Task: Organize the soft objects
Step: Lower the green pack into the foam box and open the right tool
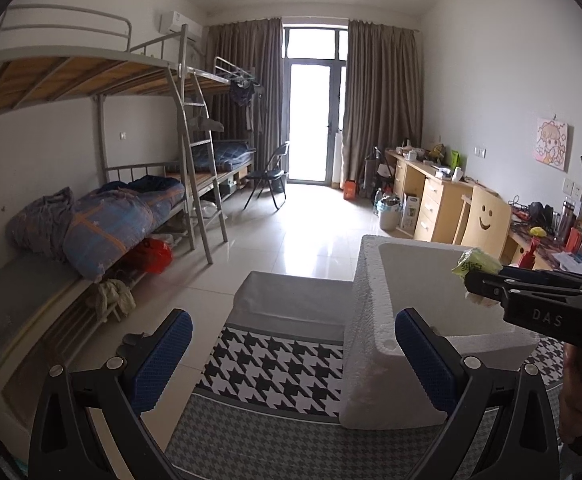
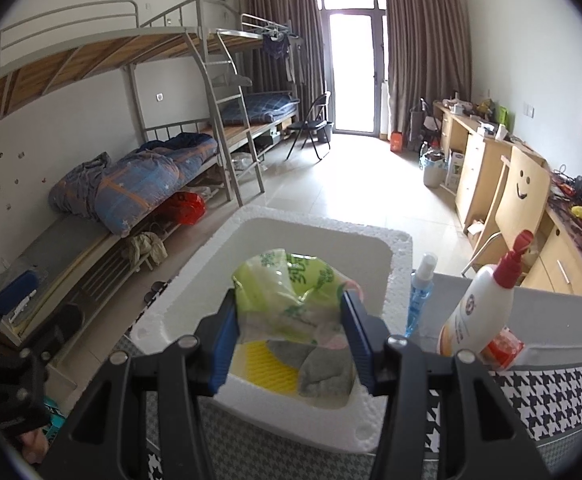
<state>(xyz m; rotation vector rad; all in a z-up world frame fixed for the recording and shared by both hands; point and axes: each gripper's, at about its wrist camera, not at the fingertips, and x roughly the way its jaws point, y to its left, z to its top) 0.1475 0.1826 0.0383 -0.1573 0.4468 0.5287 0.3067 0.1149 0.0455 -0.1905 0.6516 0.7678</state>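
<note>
Houndstooth cloth covers the near surface, and on it sits a white foam box, open at the top. Inside the box lie a yellow sponge and a grey cloth, so part of the sorting looks done. The right gripper hangs just over the box, its blue pads about half apart and pressed into both sides of a crumpled green plastic packet; the packet is held above the box and not yet let go. Dropping it in seems the step in hand. To the left, the left gripper stands wide open with nothing between its pads, near the box's left wall. Right of the box stand a blue spray bottle and a white pump bottle, with a red packet touching the pump bottle's base; that one may still want sorting.
</note>
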